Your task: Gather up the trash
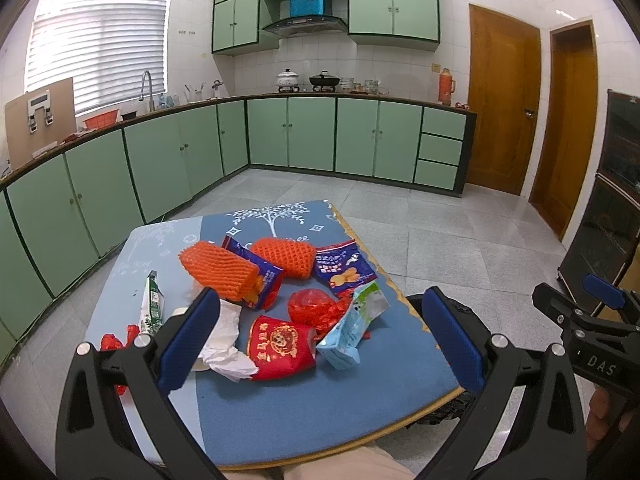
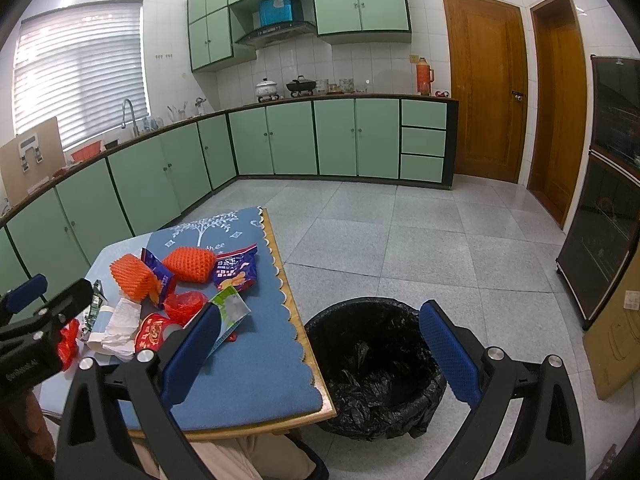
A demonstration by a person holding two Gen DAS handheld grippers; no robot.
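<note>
Clearly "DAS" on right hand-held gripper [image 1: 600,304]

Right claw [image 2: 320,348] spread wide, nothing between its blue pads, hanging over the table [image 2: 256,384] edge. Black-lined trash bin [image 2: 376,364] just beside the table. Wrappers and orange foam nets [image 2: 188,265] piled at left.

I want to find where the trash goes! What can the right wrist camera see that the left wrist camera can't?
Only the right wrist view shows the whole black-lined trash bin on the floor beside the table, under the open right gripper. Only the left wrist view shows the open left gripper framing the red packet and crumpled tissue. Both show the two orange foam nets and the green cabinets.
</note>
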